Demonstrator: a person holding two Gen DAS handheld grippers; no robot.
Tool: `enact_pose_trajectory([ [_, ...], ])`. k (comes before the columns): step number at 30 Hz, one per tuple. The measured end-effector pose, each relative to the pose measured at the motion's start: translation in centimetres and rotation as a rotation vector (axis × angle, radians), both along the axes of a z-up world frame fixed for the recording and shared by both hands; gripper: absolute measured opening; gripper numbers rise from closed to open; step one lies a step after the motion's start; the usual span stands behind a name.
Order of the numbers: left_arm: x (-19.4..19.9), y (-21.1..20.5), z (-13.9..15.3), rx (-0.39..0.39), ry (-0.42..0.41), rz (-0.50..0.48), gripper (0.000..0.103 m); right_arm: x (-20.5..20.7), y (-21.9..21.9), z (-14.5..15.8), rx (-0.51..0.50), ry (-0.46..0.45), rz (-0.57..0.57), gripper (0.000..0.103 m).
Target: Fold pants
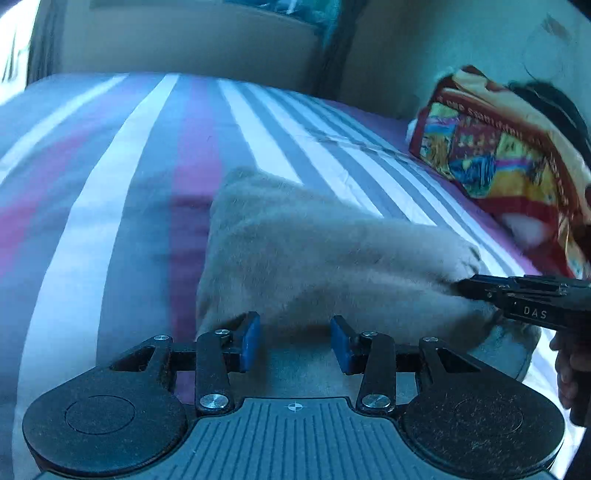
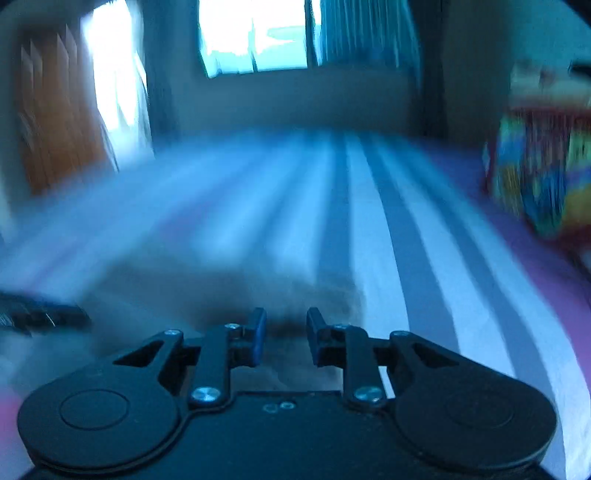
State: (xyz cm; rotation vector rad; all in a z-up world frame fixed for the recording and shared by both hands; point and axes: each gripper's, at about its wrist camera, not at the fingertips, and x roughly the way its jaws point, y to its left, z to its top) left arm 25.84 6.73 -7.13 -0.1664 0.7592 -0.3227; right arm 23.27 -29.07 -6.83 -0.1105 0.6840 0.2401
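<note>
Fuzzy beige pants (image 1: 314, 258), bunched on the striped bed (image 1: 110, 184) ahead of both jaws, remain mostly unfolded. Left gripper (image 1: 295, 341) and right gripper (image 2: 286, 334) jaws gape, holding nothing.

A bed is covered by a striped sheet (image 1: 258, 147) in white, grey and purple bands. A brightly patterned blanket (image 1: 498, 155) in red, yellow and blue is heaped at the sheet's right side. Beyond the bed, a plain pale wall (image 2: 288, 99) is seen, with a bright window (image 2: 255, 37) set above it and teal curtains (image 2: 365, 33) hung beside it. A wooden door (image 2: 55, 110) is seen at the left, though blurred.
</note>
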Motion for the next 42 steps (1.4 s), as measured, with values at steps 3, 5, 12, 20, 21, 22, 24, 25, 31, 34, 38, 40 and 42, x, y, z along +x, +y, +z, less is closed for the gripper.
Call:
enact_pose_trajectory([
  [3, 0.4, -0.2, 2.4, 0.003, -0.075, 0.008, 0.043, 0.2, -0.5, 0.5, 0.024, -0.001, 0.014, 0.027],
  [5, 2.0, -0.5, 3.1, 0.016, -0.098, 0.009, 0.043, -0.4, -0.5, 2.1, 0.064, -0.097, 0.029, 0.028],
  [12, 7.6, -3.6, -0.1, 0.135, 0.027, -0.010, 0.042, 3.9, 1.9, -0.4, 0.007, 0.015, 0.074, 0.023],
  [20, 7.6, -6.0, 1.3, 0.275, -0.015, -0.032, 0.044, 2.9, 2.2, 1.4, 0.035, -0.104, 0.081, 0.029],
  [21, 7.7, -6.3, 0.8, 0.290, -0.010, -0.035, 0.044, 3.8, 2.4, 0.5, 0.009, -0.049, 0.062, 0.030],
  [22, 7.6, -6.6, 0.7, 0.301, -0.017, -0.032, 0.044, 4.7, 2.5, -0.8, -0.004, 0.014, 0.059, 0.032],
  [24, 7.4, -6.9, 1.0, 0.316, -0.023, -0.031, 0.044, 5.0, 2.6, -1.7, -0.012, 0.010, 0.068, 0.033],
  [25, 7.3, -7.0, 1.0, 0.317, -0.024, -0.029, 0.044, 5.0, 2.6, -1.5, -0.014, 0.010, 0.069, 0.033],
  [31, 6.3, -6.6, 1.3, 0.323, -0.017, -0.016, 0.045, 4.3, 3.1, -0.9, -0.033, 0.012, 0.073, 0.036],
  [34, 5.0, -6.7, 2.2, 0.330, -0.033, -0.015, 0.045, 4.8, 3.5, -0.9, -0.039, 0.022, 0.074, 0.037],
  [38, 1.7, -6.8, 3.5, 0.322, -0.082, -0.037, 0.046, 2.5, 2.7, 1.1, 0.020, -0.020, 0.076, 0.034],
  [40, 1.2, -7.1, 2.5, 0.337, -0.038, -0.041, 0.047, 1.0, 2.1, 1.5, 0.054, -0.032, 0.075, 0.036],
  [42, 0.7, -7.3, 1.4, 0.358, -0.042, -0.043, 0.047, 0.6, 2.2, 0.1, 0.028, 0.017, 0.086, 0.037],
])
